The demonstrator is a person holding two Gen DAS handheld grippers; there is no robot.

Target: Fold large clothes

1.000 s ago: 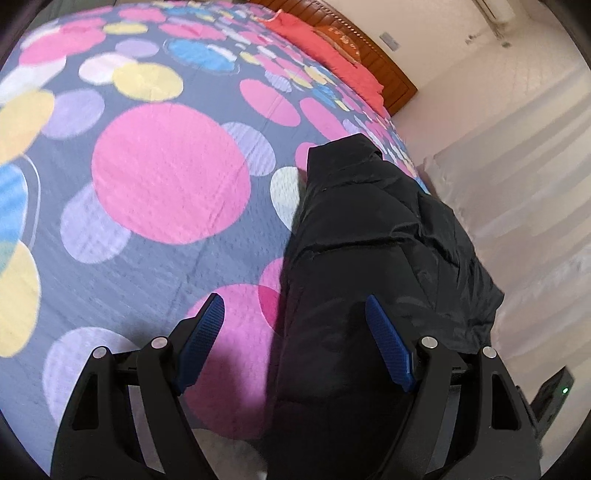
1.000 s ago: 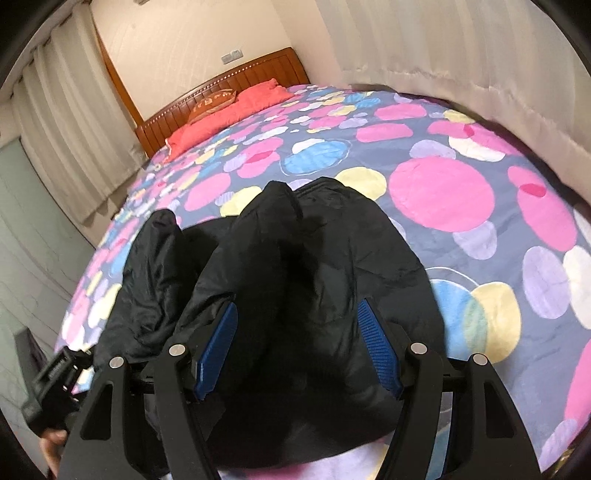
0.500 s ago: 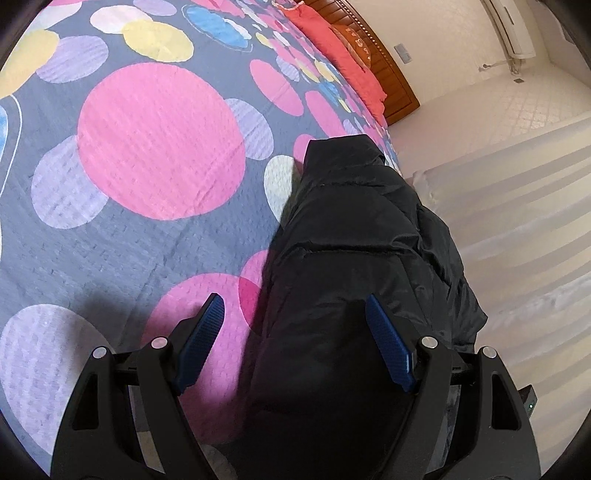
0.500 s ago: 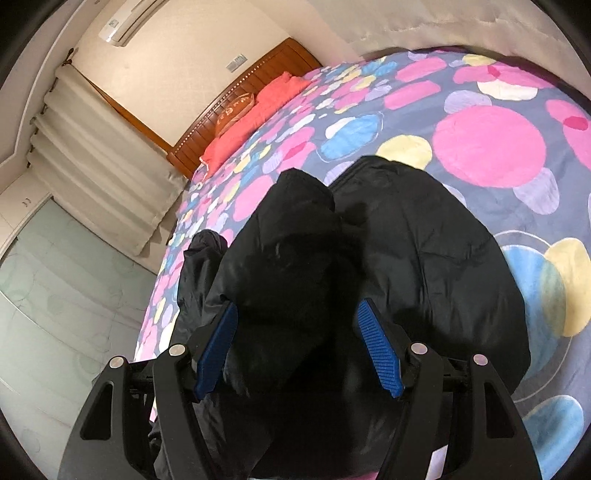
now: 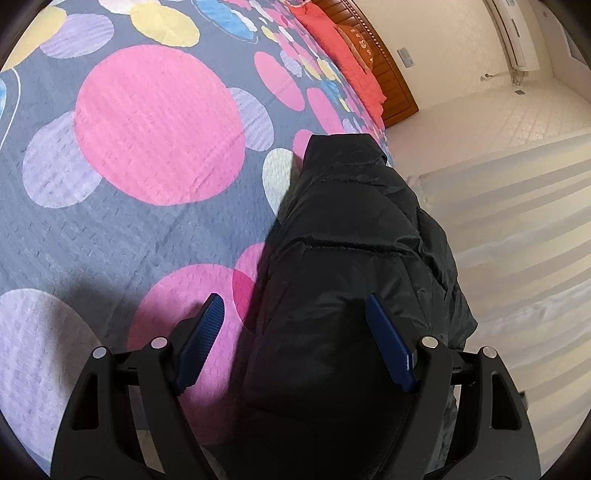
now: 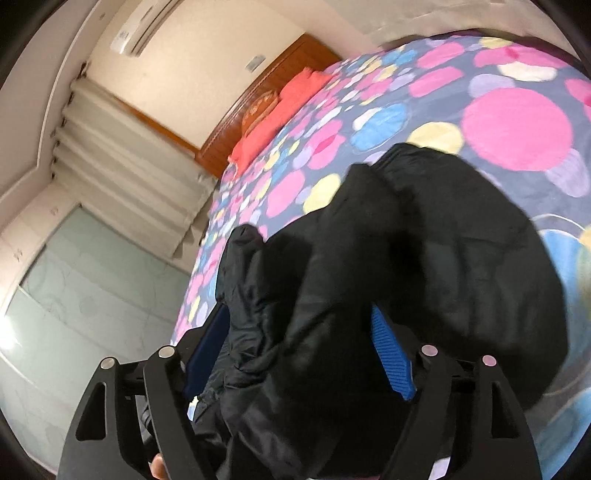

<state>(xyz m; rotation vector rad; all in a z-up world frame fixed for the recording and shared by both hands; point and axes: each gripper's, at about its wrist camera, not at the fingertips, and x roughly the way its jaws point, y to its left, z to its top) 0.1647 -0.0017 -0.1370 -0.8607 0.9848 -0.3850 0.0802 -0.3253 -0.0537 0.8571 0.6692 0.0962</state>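
A black puffer jacket [image 5: 351, 258] lies bunched on a bed with a grey spotted bedspread [image 5: 147, 129], near the bed's right edge in the left wrist view. My left gripper [image 5: 295, 339] is open, its jaws wide, low over the jacket's near end; its right pad [image 5: 388, 339] is over the fabric, its left pad over the bedspread. In the right wrist view the jacket [image 6: 406, 258] fills the middle. My right gripper [image 6: 299, 354] is open with jacket fabric bulging between its pads, and its left pad [image 6: 203, 350] is partly hidden by it.
Red pillows [image 5: 343, 55] and a wooden headboard [image 5: 391, 74] are at the far end of the bed. Pale curtains [image 6: 129, 166] and a tiled floor [image 6: 92, 295] lie beside the bed. An air conditioner [image 6: 144, 26] hangs on the wall.
Both grippers have moved closer over the jacket and tilted. The right wrist view has rolled, and the fabric now bulges up between the right gripper's pads. Both stay open.
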